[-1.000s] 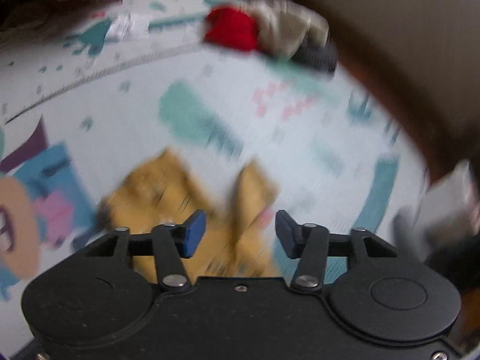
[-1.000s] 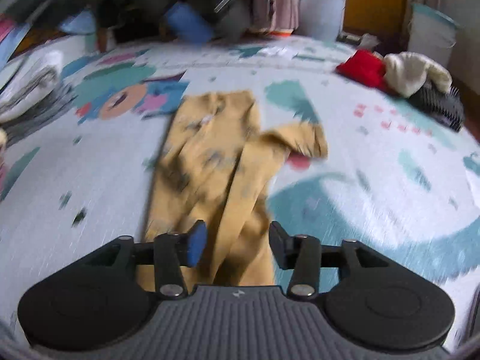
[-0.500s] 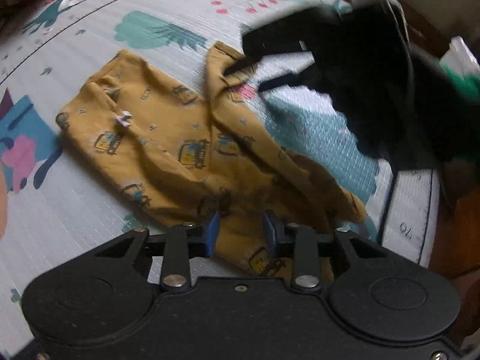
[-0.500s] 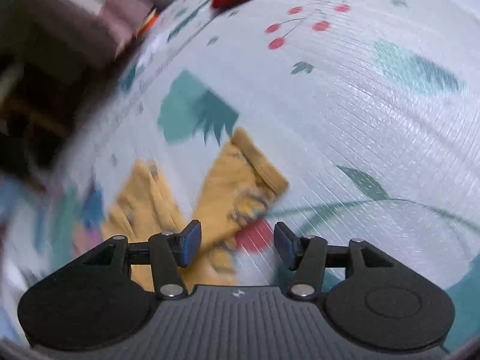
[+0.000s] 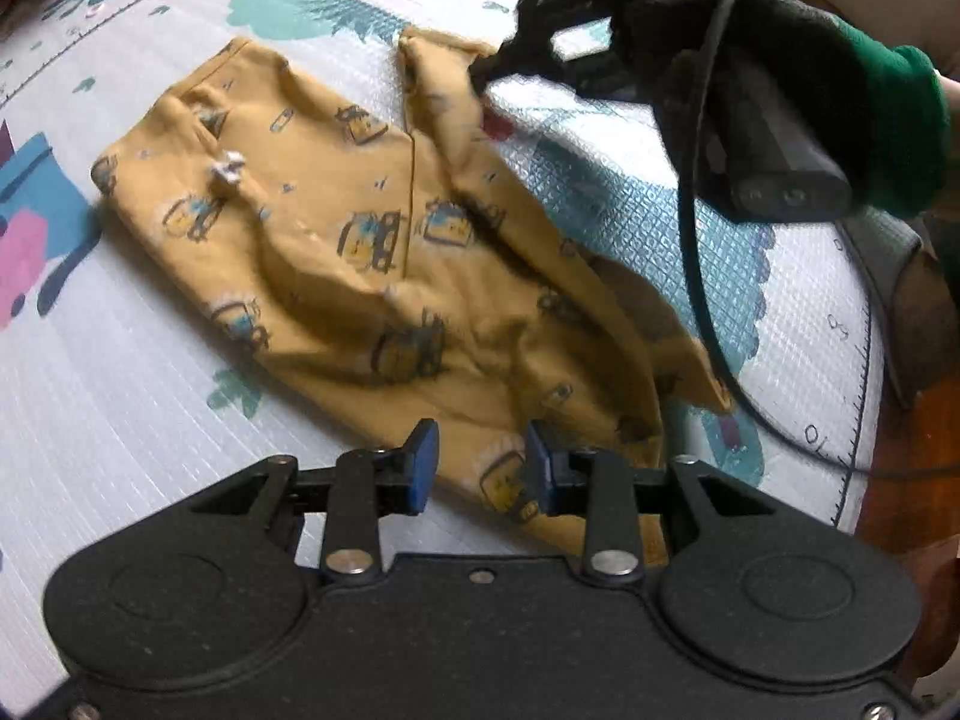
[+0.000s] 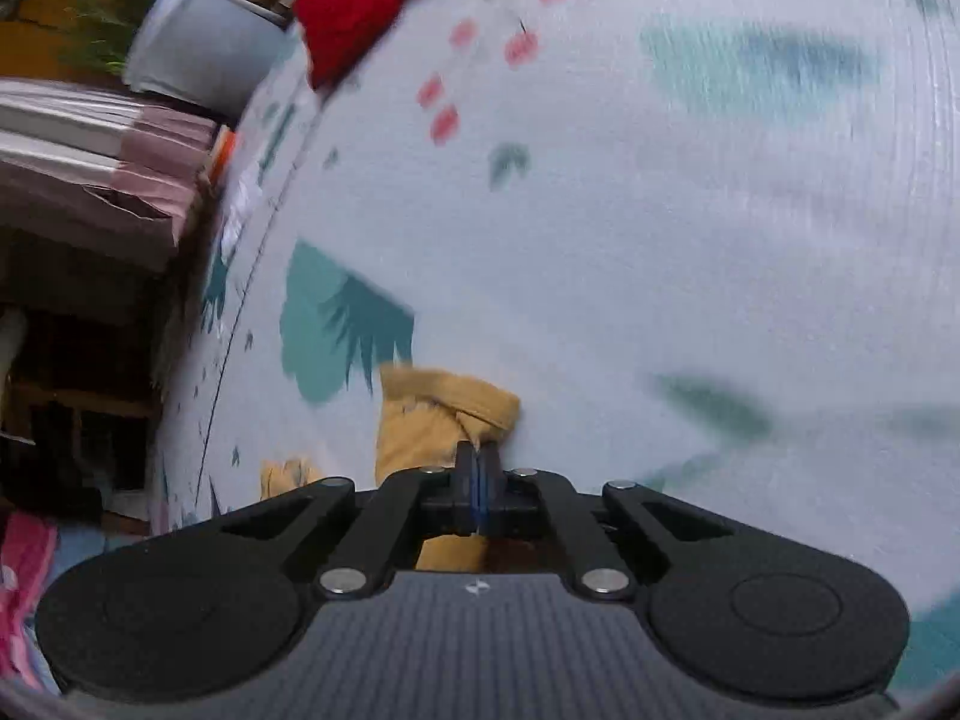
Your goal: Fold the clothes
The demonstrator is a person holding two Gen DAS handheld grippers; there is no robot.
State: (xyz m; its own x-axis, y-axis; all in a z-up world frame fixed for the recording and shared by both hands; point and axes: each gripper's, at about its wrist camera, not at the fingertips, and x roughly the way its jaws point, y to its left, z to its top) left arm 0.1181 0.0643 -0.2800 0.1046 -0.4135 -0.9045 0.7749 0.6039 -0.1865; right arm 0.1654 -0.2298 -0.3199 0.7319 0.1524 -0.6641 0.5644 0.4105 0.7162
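Note:
Mustard-yellow child's trousers (image 5: 372,252) with small car prints lie crumpled on the patterned play mat (image 5: 120,408). My left gripper (image 5: 480,471) is open, its blue pads either side of the near edge of the trousers, low over the cloth. My right gripper (image 6: 478,483) is shut on the cuff end of one trouser leg (image 6: 444,414). In the left wrist view the right gripper (image 5: 486,69) shows at the far leg end, pinching the cloth.
A red garment (image 6: 348,12) and a pale bucket (image 6: 198,42) lie beyond the mat's far edge. Stacked books or boxes (image 6: 102,162) stand at the left. The mat's edge with printed ruler marks (image 5: 852,420) runs at the right, brown floor beyond.
My right gripper has closed on the trouser leg cuff. My left gripper has come lower and closer over the near edge of the trousers, jaws still apart.

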